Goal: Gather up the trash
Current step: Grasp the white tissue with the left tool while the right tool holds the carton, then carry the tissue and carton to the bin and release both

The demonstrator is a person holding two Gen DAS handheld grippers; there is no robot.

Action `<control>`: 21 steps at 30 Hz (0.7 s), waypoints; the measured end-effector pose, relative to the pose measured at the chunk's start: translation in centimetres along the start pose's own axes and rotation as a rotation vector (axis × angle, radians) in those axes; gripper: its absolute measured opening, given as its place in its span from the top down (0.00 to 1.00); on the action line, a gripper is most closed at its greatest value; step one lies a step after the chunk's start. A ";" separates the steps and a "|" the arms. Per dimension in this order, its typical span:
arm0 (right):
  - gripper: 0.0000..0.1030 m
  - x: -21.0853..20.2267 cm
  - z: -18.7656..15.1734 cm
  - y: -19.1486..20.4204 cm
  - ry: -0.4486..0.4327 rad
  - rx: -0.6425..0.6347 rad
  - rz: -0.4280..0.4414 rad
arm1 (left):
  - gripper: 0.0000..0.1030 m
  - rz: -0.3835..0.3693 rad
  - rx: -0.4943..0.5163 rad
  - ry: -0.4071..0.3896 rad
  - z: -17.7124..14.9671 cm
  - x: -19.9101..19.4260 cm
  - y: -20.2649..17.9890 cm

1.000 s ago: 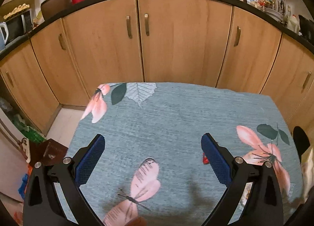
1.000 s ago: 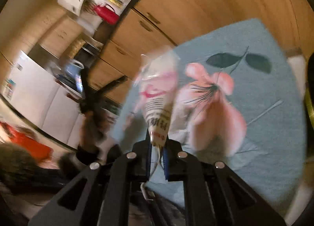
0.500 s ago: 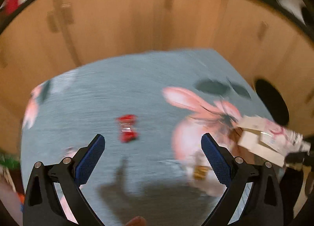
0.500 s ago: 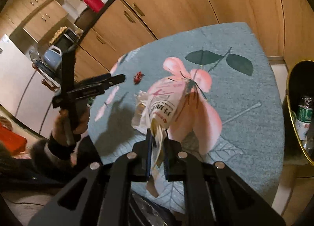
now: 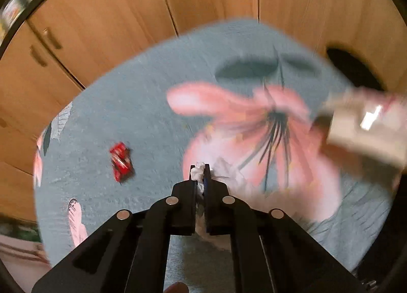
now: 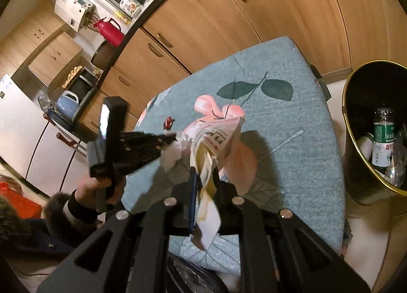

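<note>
- Right gripper (image 6: 204, 183): jaws pinched on a crumpled paper wrapper (image 6: 216, 137), white and pink with printed characters. It sticks up past the fingertips over the near part of the table; a loose flap hangs down between the gripper arms.
- Left gripper (image 5: 200, 174): jaws nearly together, clamped on a wad of white tissue (image 5: 197, 171). Tissue pokes out above the tips and trails below between the fingers.
- In the right wrist view the left gripper (image 6: 175, 137) comes in from the left, held by the person's left hand (image 6: 101, 188). The tissue (image 6: 175, 151) bulges at its tip, just beside the wrapper, maybe touching; can't tell.
- In the left wrist view the wrapper (image 5: 366, 125) is a motion-blurred pale block at the right edge, above the cloth.
- Table (image 6: 292, 114): grey-blue cloth with pink flower and dark leaf print.
- Red candy wrapper (image 5: 121, 161) lies flat on the cloth, left of the left gripper's tip and clear of it; also seen as a small red spot (image 6: 168, 122) beyond the gripper tips.
- A thin pale stick (image 6: 287, 143) lies on the cloth right of the paper wrapper.
- Bin (image 6: 356, 140): dark, gold rim, on the floor off the table's right edge. Inside: a green-label bottle (image 6: 382, 140) and other bits.
- Far: wooden cabinet doors (image 6: 216, 25), then a dark countertop with a red thermos (image 6: 109, 32).
</note>
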State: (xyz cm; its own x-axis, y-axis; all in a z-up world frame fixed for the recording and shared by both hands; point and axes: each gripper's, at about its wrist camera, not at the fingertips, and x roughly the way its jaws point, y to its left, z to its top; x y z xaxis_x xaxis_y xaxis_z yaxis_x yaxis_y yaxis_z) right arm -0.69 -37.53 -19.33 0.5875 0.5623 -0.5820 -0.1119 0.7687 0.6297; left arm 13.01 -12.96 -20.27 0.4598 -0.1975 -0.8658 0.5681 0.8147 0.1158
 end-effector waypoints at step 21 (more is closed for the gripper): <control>0.87 -1.7 0.9 -1.7 -0.077 0.037 -0.036 | 0.87 -0.348 -0.282 -0.197 0.8 -5.6 3.7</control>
State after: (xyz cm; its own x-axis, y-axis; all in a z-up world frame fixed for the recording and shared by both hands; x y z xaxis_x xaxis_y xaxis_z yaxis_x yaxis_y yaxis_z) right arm -0.81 -40.06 -18.98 0.6510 0.5083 -0.5638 -0.0606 0.7752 0.6288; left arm 13.07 -9.28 -14.61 0.4113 -0.5611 -0.7184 0.5163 0.7929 -0.3236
